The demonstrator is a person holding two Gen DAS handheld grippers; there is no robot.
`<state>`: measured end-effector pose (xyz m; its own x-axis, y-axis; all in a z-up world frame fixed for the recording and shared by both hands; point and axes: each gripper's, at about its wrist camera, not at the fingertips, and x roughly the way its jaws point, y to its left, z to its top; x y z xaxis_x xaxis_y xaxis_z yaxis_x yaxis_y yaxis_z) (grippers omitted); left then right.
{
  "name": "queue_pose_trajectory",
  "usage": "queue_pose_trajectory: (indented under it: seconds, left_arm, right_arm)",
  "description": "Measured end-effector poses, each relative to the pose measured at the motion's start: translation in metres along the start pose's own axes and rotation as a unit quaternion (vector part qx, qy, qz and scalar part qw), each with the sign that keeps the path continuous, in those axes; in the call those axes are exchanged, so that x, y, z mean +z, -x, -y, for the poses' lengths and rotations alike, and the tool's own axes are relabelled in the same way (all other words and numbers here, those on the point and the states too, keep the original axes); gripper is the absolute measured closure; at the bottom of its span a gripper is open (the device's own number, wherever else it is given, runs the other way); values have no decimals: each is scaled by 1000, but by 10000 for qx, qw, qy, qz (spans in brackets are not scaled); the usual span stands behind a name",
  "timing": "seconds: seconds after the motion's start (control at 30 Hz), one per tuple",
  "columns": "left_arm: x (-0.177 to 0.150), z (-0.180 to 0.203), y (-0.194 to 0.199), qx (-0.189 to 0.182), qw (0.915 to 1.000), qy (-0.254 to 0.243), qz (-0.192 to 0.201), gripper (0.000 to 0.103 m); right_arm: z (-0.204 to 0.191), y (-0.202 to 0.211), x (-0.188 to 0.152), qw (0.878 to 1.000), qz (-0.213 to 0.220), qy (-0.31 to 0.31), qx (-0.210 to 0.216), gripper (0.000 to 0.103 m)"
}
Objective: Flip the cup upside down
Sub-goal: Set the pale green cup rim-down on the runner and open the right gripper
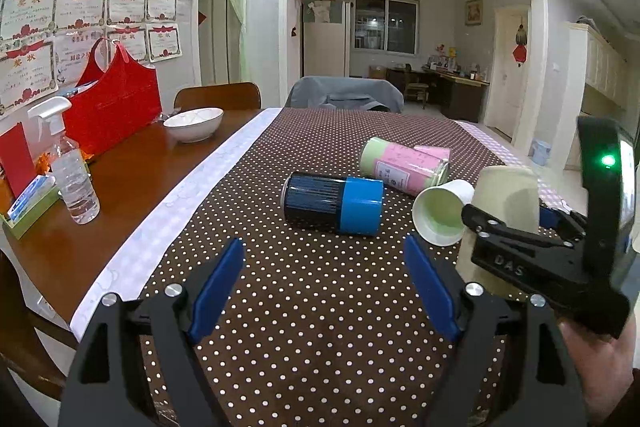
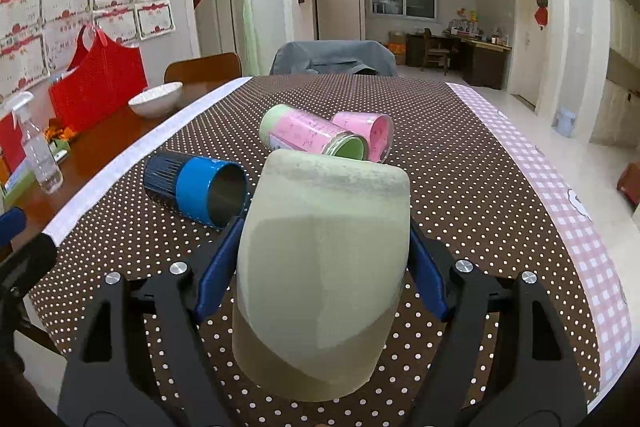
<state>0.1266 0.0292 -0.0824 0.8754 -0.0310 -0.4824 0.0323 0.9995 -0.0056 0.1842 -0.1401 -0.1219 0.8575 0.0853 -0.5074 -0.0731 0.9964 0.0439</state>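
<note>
A pale green paper cup (image 2: 324, 279) stands upside down, rim toward the dotted tablecloth, between the blue pads of my right gripper (image 2: 322, 263), which is shut on it. In the left wrist view the same cup (image 1: 506, 199) shows at the right with the right gripper (image 1: 520, 239) around it. My left gripper (image 1: 324, 291) is open and empty above the cloth. Another white paper cup (image 1: 440, 213) lies on its side, mouth toward me.
A blue and black can (image 1: 334, 203) and a pink and green can (image 1: 404, 167) lie on their sides mid-table. A pink cup (image 2: 366, 133) lies behind them. On the wooden table (image 1: 132, 187) at the left stand a white bowl (image 1: 194, 123), a spray bottle (image 1: 72, 175) and a red bag (image 1: 114, 107).
</note>
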Motion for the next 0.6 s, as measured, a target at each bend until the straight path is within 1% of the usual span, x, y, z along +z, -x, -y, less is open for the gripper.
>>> queue_pose_trajectory:
  seconds: [0.33,0.43,0.53,0.6]
  left_arm:
    - [-5,-7,4,-29,10000,65,23,22]
    - [-6,-8,6,-40,10000,68,23,22]
    - [-7,-8,11,-31,10000,54,60,22]
    - [-8,-9,14,-21,9999,65,94,22]
  right_arm:
    - [-14,-5,-9,9995,-164,244,-71,27]
    - [-15,0,-12,9996,-137,239,-116,27]
    - [-15,7,-15,9996,-105,239,-57,27]
    - [-16,15,-17,9997,-47,233,-23,25]
